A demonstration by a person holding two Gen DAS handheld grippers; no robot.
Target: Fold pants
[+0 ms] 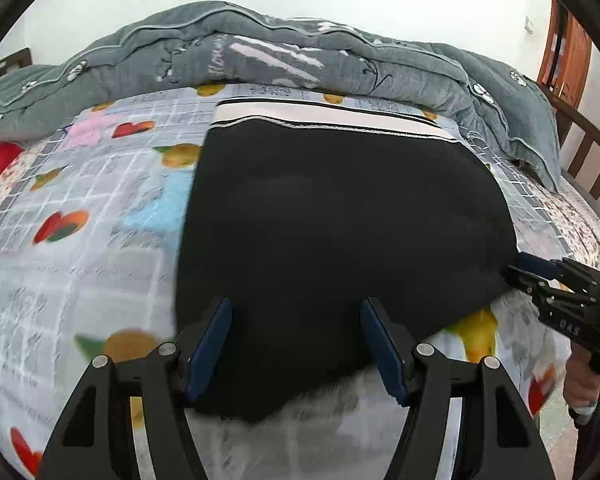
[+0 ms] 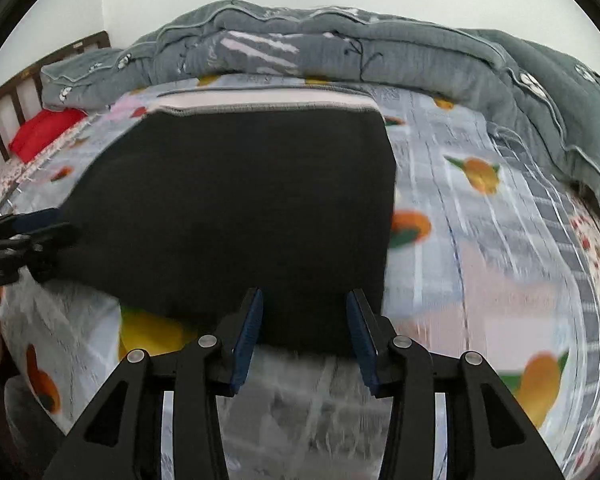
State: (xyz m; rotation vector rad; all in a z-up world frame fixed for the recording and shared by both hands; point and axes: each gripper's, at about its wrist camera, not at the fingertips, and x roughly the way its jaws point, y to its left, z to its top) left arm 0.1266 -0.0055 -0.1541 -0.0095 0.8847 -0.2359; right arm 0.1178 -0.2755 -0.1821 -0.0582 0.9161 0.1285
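Both your grippers sit low at the near edge of the black pants [image 1: 340,216] folded on the bedsheet [image 1: 80,240]; left gripper [image 1: 296,344] and right gripper [image 2: 305,336] spread wide, gripping nothing.

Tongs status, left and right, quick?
Left tongs: open, holding nothing, over the black pants.
Right tongs: open, holding nothing, at the pants' near edge.

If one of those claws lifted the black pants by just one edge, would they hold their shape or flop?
Probably flop: the black pants lie soft and flat, following the curve of the bedsheet. They look like thick knit with a striped waistband, so likely light enough, but draping. Both the left gripper and right gripper stand open around the near edge.
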